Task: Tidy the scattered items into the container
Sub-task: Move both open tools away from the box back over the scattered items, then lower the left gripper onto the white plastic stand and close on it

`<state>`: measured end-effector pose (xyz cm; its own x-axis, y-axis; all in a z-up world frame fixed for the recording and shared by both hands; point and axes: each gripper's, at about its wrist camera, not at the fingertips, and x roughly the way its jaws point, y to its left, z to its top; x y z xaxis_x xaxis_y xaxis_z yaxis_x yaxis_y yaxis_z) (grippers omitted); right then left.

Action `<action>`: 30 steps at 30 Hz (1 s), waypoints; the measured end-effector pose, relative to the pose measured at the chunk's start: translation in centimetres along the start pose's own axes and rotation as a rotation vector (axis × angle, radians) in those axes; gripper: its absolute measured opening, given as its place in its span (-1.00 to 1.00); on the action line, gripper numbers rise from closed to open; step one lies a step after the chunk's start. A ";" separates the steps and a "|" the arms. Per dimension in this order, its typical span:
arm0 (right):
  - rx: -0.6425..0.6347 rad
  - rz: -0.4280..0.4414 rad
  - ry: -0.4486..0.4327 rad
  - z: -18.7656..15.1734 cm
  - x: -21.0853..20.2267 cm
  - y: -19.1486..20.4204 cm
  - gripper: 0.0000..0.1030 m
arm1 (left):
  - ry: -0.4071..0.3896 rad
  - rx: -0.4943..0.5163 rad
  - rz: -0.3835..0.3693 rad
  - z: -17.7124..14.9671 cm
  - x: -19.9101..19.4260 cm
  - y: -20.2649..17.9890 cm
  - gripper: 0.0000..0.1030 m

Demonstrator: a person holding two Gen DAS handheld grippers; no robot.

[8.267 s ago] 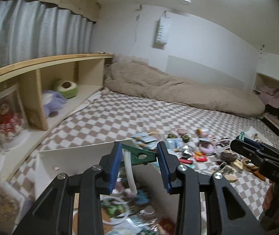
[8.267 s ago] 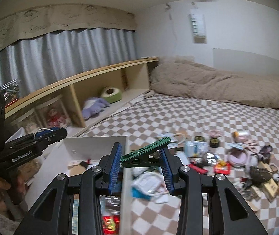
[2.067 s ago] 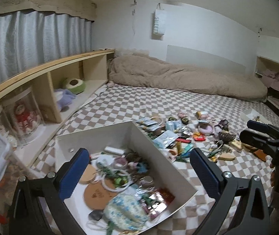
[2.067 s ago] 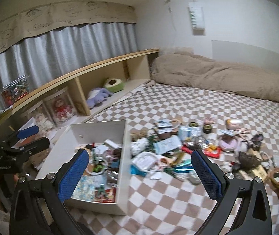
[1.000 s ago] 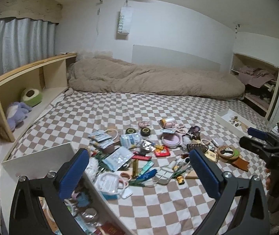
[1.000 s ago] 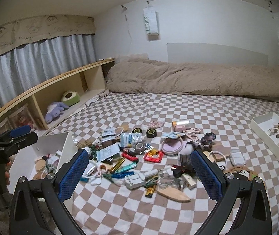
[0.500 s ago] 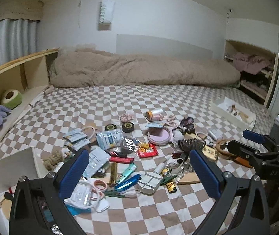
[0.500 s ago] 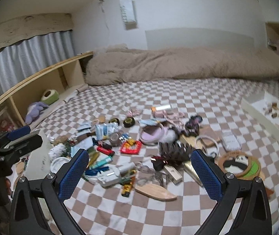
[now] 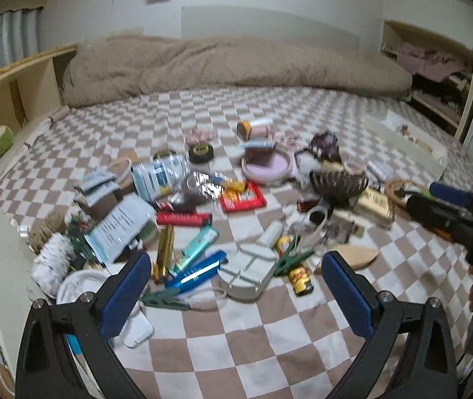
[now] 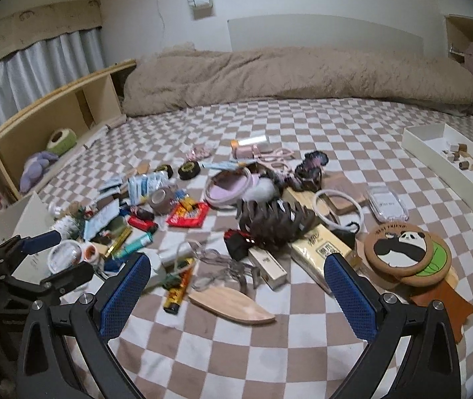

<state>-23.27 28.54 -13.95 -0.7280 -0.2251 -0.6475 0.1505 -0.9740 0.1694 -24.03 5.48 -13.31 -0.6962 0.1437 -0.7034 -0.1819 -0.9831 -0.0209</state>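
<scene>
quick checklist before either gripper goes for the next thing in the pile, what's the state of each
1. Left gripper open and empty: ok, jaws spread wide, nothing between them.
2. Right gripper open and empty: ok, jaws wide, nothing held.
3. Item within the left jaws' line: ok, the white pill organizer and green clothespin lie just ahead on the checkered blanket.
4. Item ahead of the right jaws: ok, the wooden leaf-shaped piece lies alone on bare blanket.
5. Grippers apart: ok, the right gripper sits well off to the side in the left view.
6. Room in the white box: cannot tell, only its wall shows.
</scene>
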 end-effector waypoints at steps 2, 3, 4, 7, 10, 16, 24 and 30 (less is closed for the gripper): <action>0.000 0.001 0.012 -0.3 0.5 -0.1 1.00 | 0.019 -0.003 0.000 -0.4 0.7 0.0 1.00; 0.003 0.001 0.019 -0.5 0.8 -0.1 1.00 | 0.030 -0.008 -0.003 -0.7 1.1 0.0 1.00; 0.006 0.000 0.026 -0.7 1.0 -0.2 1.00 | 0.040 -0.012 -0.005 -0.9 1.4 0.1 1.00; 0.002 -0.006 0.060 -1.2 2.2 -0.1 1.00 | 0.072 -0.012 0.002 -1.6 2.4 0.1 1.00; -0.017 -0.007 0.107 -1.9 3.6 0.4 1.00 | 0.135 -0.015 0.015 -2.6 3.8 0.0 1.00; -0.016 0.003 0.207 -3.5 6.3 1.5 1.00 | 0.217 -0.040 0.010 -4.2 5.6 0.0 1.00; 0.073 -0.056 0.228 -4.4 8.4 1.6 1.00 | 0.283 -0.046 0.017 -5.6 7.3 0.5 1.00; 0.122 -0.125 0.238 -5.2 9.9 1.4 1.00 | 0.267 0.019 0.033 -6.3 7.9 0.1 1.00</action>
<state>-26.77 24.86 -24.03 -0.5561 -0.1173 -0.8228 -0.0226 -0.9875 0.1561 -25.16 5.83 -23.30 -0.4943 0.0745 -0.8661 -0.1769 -0.9841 0.0163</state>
